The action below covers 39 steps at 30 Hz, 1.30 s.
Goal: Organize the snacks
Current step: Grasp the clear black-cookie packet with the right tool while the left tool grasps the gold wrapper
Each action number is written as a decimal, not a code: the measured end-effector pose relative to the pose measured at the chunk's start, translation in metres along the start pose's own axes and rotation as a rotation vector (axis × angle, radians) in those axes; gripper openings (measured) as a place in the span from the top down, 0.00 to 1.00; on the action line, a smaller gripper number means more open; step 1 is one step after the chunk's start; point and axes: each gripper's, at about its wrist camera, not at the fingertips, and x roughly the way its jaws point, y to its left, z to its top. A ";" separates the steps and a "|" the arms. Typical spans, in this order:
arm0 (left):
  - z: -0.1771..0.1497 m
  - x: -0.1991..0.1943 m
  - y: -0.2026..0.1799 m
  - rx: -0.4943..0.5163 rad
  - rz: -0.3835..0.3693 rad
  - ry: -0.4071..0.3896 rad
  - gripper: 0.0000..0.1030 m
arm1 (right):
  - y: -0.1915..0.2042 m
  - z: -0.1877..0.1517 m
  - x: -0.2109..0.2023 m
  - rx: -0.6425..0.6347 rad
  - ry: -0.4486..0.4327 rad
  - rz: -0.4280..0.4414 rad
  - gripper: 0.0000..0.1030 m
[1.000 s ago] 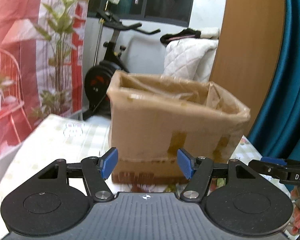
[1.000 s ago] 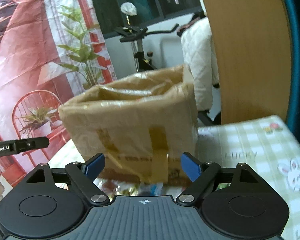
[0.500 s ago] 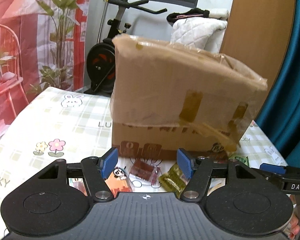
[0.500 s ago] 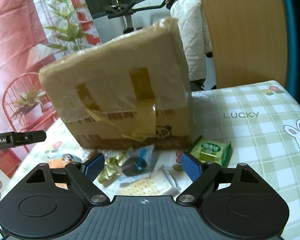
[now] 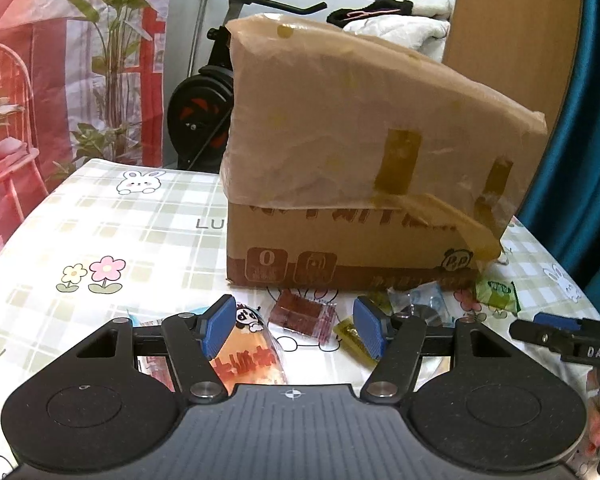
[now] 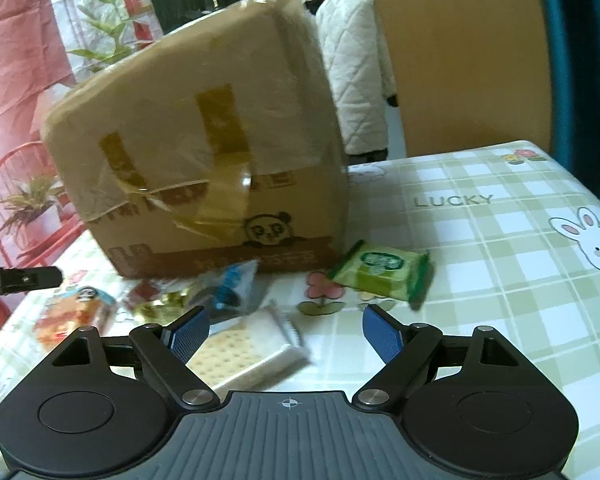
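We are at the very start of sorting: both grippers hang low over the scatter of snack packets, and nothing has been picked up yet. The left gripper (image 5: 293, 330) has its jaws apart and empty, and so does the right gripper (image 6: 286, 334), with only tabletop and wrappers between the blue pads.

The snacks lie in a loose row on the checked tablecloth (image 6: 500, 256), just in front of the near face of the cardboard box (image 5: 352, 184), which is lined with a plastic bag taped over its rim and looks like the place they should go.

For the left gripper, the orange panda packet (image 5: 248, 356) lies nearest, partly under the left pad, its long axis running from near to far. Just beyond it sit the dark red packet (image 5: 303, 317), lying across left to right, and a small gold-green wrapper (image 5: 350, 334) by the right pad.

For the right gripper, the cracker packet (image 6: 244, 350) lies nearest, slanted from near left to far right, with one end under the left pad. The green packet (image 6: 382, 274) lies further off to the right, long axis across, and a blue-and-clear wrapper (image 6: 234, 282) rests against the box foot.

Next, we judge, each gripper must drop onto one flat packet, turned so its pads straddle the short side, then close. These thin, slippery wrappers may slide away.
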 end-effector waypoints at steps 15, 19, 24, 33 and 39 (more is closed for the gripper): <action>-0.005 0.025 -0.012 0.035 -0.091 0.044 0.48 | -0.001 0.004 0.030 -0.042 -0.056 0.015 0.33; -0.004 0.033 -0.011 0.021 -0.080 0.045 0.49 | 0.027 0.008 0.047 -0.098 -0.009 0.075 0.36; -0.003 0.035 -0.002 0.005 -0.067 0.045 0.49 | 0.063 0.013 0.074 -0.148 0.051 0.069 0.36; -0.003 0.039 0.004 0.002 -0.099 0.061 0.49 | 0.078 0.011 0.102 -0.154 0.135 0.008 0.59; -0.005 0.058 -0.009 0.067 -0.187 0.109 0.49 | 0.054 0.010 0.075 -0.089 0.064 0.022 0.60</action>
